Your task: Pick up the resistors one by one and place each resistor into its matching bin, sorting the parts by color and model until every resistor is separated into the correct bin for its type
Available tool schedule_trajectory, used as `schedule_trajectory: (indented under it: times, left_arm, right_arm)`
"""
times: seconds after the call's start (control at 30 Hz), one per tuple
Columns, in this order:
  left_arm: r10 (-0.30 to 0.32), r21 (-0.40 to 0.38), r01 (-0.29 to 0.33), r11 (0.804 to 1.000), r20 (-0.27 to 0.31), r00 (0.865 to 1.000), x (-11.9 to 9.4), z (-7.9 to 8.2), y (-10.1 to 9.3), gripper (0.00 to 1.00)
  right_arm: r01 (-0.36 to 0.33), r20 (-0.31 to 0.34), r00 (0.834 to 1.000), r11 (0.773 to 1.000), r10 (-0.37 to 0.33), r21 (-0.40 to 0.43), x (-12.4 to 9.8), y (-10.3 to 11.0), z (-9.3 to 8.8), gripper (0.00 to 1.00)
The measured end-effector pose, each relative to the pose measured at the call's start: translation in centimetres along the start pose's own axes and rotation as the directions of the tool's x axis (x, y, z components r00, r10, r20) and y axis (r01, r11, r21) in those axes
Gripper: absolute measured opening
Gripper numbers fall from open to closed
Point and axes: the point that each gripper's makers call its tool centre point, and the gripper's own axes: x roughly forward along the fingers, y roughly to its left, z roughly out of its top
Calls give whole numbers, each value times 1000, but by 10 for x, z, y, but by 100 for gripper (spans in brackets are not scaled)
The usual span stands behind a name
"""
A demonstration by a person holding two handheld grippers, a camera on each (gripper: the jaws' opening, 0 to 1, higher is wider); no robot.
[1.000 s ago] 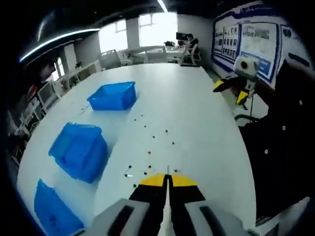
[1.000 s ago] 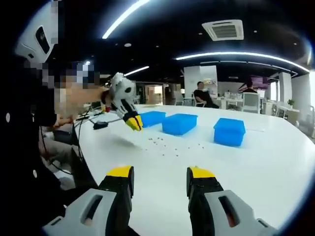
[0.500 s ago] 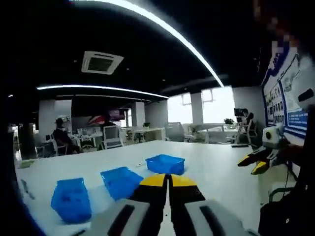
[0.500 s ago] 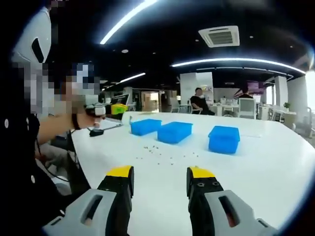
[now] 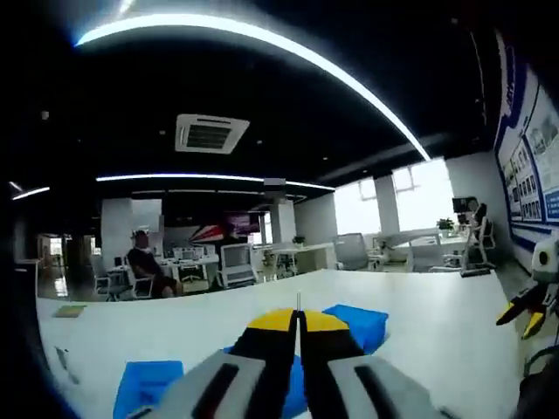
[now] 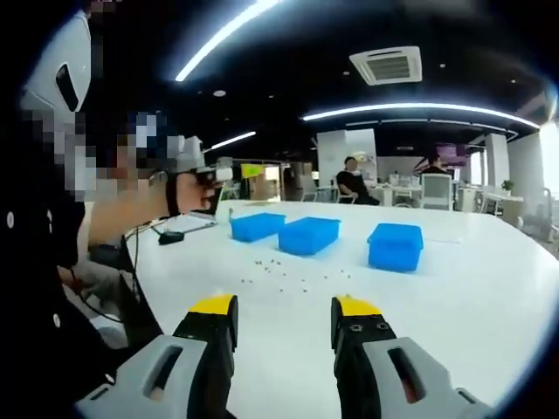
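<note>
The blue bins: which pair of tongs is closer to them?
Left, probably. The left tongs hang raised just beside the end blue bin; the right tongs sit low at the table edge, across the scattered resistors from it.

A white table (image 6: 454,288) stretches ahead of the right gripper. Three blue bins sit in a row beyond its jaws: left bin (image 6: 257,225), middle bin (image 6: 307,234), right bin (image 6: 395,245). Small resistors (image 6: 288,278) lie scattered between jaws and bins.
</note>
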Motion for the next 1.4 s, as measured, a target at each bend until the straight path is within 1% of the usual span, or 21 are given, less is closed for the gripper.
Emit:
schedule_trajectory:
  times: [0.03, 0.1, 0.23, 0.33, 0.47, 0.57, 0.63, 0.67, 0.7, 0.73, 0.8, 0.83, 0.93, 1.0, 1.07, 1.1, 1.13, 1.2, 1.3, 1.37, 1.4]
  left_arm:
    - [-5, -8, 5, 1000, -12, 1000, 10, 1, 3, 5]
    - [22, 37, -22, 999, -15, 1000, 24, 5, 10, 5]
    - [59, 25, -58, 998, -37, 998, 54, 5, 30, 5]
    - [78, 30, -77, 997, -49, 996, 68, 3, 39, 5]
    - [114, 72, -108, 991, -78, 990, 77, -6, 36, 5]
    - [115, 67, -109, 992, -85, 990, 81, -12, 33, 5]
    - [125, 73, -118, 990, -97, 987, 81, -17, 33, 12]
    - [125, 51, -121, 991, -106, 986, 81, -20, 38, 18]
    - [131, 28, -128, 991, -123, 984, 79, -24, 38, 31]
    - [119, 8, -119, 993, -114, 986, 77, -24, 36, 41]
    - [111, -1, -112, 994, -110, 988, 70, -24, 32, 47]
    - [115, 30, -113, 993, -104, 988, 62, -24, 29, 47]
    - [104, 34, -101, 994, -97, 990, 48, -25, 23, 49]
    - [86, 15, -85, 996, -90, 992, 30, -26, 16, 50]
    - [96, 1, -96, 995, -83, 992, 11, -26, 10, 53]
    - [98, -19, -100, 995, -54, 994, 5, -24, 13, 53]
    - [97, -22, -98, 995, -52, 994, -1, -24, 20, 53]
    - [88, -16, -89, 996, -55, 995, -22, -25, 8, 53]
    - [78, -32, -78, 996, -25, 997, -52, -21, -4, 53]
    - [94, -99, -91, 991, 28, 995, -76, -17, -14, 54]
    - [84, -122, -77, 990, 54, 995, -87, -19, -16, 55]
  right_arm:
    - [1, 0, 1000, 1000, -1, 0, 0, 0, 0, 44]
    - [4, 0, 1000, 1000, -4, 3, -1, -1, 0, 44]
    - [12, 2, 1000, 1000, -12, 8, -3, -2, 0, 44]
    - [16, 1, 1000, 1000, -16, 9, -4, -1, 0, 44]
    - [24, 2, 1000, 1000, -24, 9, -7, -3, 0, 44]
    - [33, 4, 999, 999, -33, 7, -9, -5, 2, 44]
    - [35, 7, 999, 999, -35, 8, -10, -5, 3, 44]
    - [35, 8, 999, 999, -35, 7, -10, -5, 3, 44]
    - [33, 9, 999, 999, -33, 6, -10, -4, 3, 44]
    - [30, 10, 999, 1000, -30, 4, -10, -3, 3, 44]
    - [26, 12, 1000, 1000, -26, 5, -10, -2, 4, 45]
    - [24, 16, 1000, 1000, -25, 8, -10, -2, 4, 45]
    - [24, 23, 999, 1000, -25, 12, -8, -4, 5, 45]
    - [21, 27, 999, 1000, -21, 12, -7, -4, 6, 45]
    - [16, 29, 999, 1000, -16, 11, -5, -4, 7, 45]
    - [14, 29, 999, 1000, -14, 11, -4, -4, 7, 45]
    - [11, 30, 999, 1000, -11, 11, -3, -4, 7, 45]
    - [3, 33, 999, 1000, -3, 12, -2, -3, 8, 46]
    - [-11, 43, 999, 1000, 10, 21, 3, -1, 11, 46]
    - [-16, 39, 999, 1000, 16, 13, 5, -1, 11, 46]
    - [-19, 39, 999, 1000, 19, 12, 6, 0, 11, 46]
